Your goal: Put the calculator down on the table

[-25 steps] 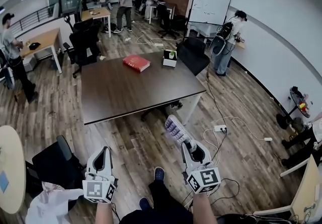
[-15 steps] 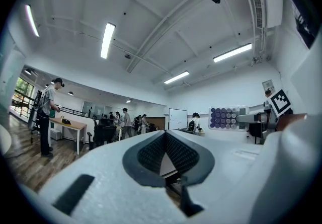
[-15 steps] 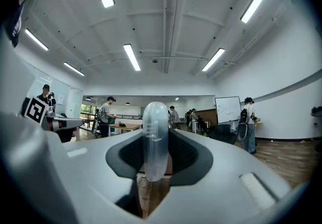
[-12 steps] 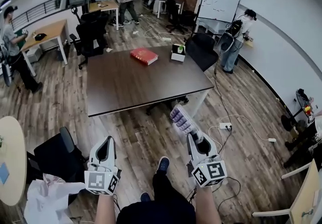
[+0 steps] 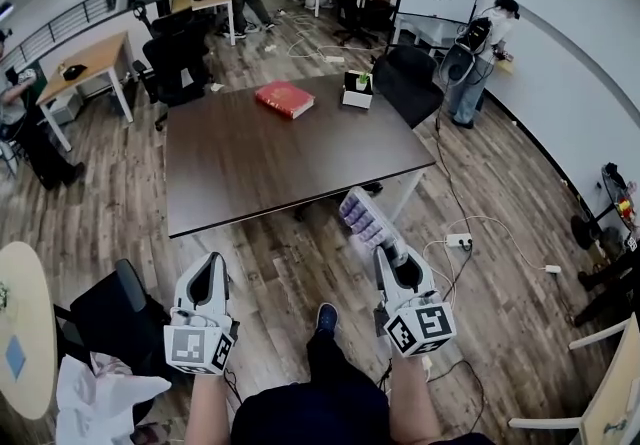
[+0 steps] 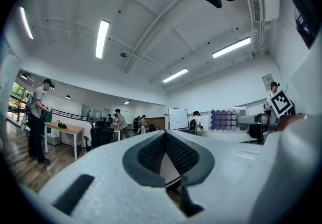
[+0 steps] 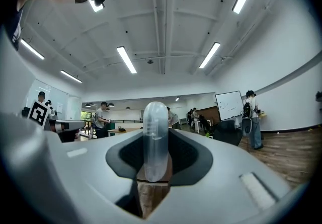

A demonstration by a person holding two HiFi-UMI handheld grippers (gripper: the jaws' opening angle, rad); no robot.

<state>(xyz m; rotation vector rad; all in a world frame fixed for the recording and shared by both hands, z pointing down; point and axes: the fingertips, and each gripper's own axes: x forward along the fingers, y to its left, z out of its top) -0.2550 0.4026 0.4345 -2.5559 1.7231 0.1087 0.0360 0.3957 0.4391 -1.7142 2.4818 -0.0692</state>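
Observation:
The calculator (image 5: 362,218), white with purple round keys, sticks forward out of my right gripper (image 5: 392,255), which is shut on its near end. It hangs above the wood floor, just short of the near edge of the dark brown table (image 5: 260,163). In the right gripper view the calculator (image 7: 155,132) shows edge-on between the pads. The left gripper view shows the calculator's (image 6: 227,119) keys off to the right. My left gripper (image 5: 210,265) is level beside the right one. Its jaws are together with nothing between them.
A red book (image 5: 284,98) and a small white box with a plant (image 5: 357,91) lie at the table's far end. Black chairs (image 5: 410,78) stand behind it, another (image 5: 105,318) at lower left. A power strip with cables (image 5: 458,240) lies on the floor at right. Several people stand farther off.
Both grippers and the head view have come closer to the table, whose near edge now lies just ahead of the calculator. The right gripper's hold is unchanged.

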